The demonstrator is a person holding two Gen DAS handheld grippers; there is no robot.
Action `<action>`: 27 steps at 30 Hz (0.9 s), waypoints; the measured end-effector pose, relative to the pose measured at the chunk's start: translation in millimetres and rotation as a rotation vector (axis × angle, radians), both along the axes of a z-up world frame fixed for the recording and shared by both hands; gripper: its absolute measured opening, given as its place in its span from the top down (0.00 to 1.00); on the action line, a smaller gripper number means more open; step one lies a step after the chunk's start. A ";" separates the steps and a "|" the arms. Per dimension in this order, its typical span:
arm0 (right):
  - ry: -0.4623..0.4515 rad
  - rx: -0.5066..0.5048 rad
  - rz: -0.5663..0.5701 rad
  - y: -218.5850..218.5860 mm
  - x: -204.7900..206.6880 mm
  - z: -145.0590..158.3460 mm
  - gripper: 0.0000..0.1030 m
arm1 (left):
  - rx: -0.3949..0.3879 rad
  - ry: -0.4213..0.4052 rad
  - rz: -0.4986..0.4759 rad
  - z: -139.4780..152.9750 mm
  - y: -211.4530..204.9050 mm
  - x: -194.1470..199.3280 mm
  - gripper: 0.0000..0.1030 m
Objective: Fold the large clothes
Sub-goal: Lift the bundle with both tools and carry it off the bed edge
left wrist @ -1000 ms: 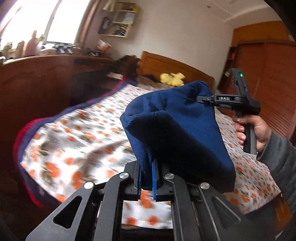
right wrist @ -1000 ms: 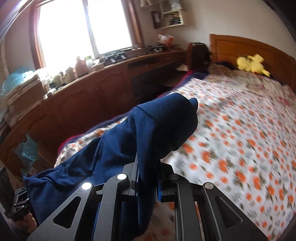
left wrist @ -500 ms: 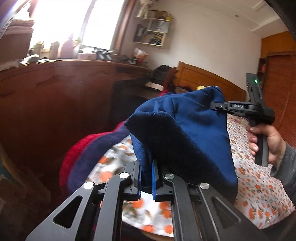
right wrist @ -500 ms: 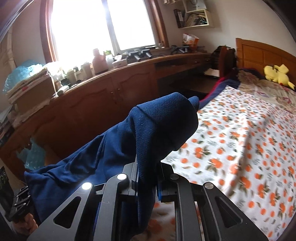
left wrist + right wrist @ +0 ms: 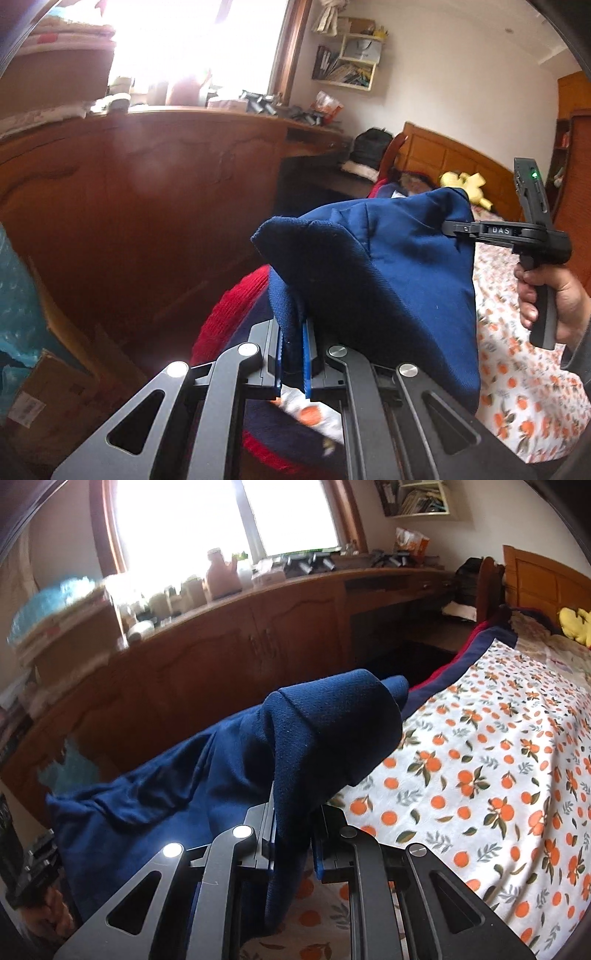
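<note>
Two clamps on one blue garment point(image 5: 388, 266), held in the air over the bed point(image 5: 524, 398).

Left wrist view: our left gripper point(image 5: 292, 360) has jaws pinched on a bunched corner; the right gripper point(image 5: 452, 229) bites the far edge. We judge this the carry-and-spread step. Cardboard box point(image 5: 55, 391) at left, contents hidden.

Right wrist view: right gripper point(image 5: 293, 840) jaws closed on cloth. Next: pull taut, lay flat on the orange-print sheet point(image 5: 480, 775).

The garment point(image 5: 388, 280) is plain navy blue. The bedsheet point(image 5: 498, 775) is white, printed with oranges and green leaves. A red blanket point(image 5: 229, 314) edges it. The soft toy point(image 5: 465, 182) is yellow.
</note>
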State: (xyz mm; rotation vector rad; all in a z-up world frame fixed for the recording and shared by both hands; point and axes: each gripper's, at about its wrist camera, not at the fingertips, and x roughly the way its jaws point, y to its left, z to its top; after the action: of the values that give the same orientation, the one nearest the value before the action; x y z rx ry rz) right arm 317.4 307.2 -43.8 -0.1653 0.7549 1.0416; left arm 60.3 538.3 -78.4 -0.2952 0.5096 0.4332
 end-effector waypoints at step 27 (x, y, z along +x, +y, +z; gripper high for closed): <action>-0.087 -0.125 0.114 -29.7 -64.5 -35.9 0.55 | 0.083 0.017 0.008 36.3 -34.0 -19.9 0.75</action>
State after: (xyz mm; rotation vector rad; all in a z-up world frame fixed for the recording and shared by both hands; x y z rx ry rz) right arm 253.0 277.4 -79.7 -0.3622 0.7384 1.0881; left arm 40.4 504.2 -42.1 -0.2136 0.5060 0.4638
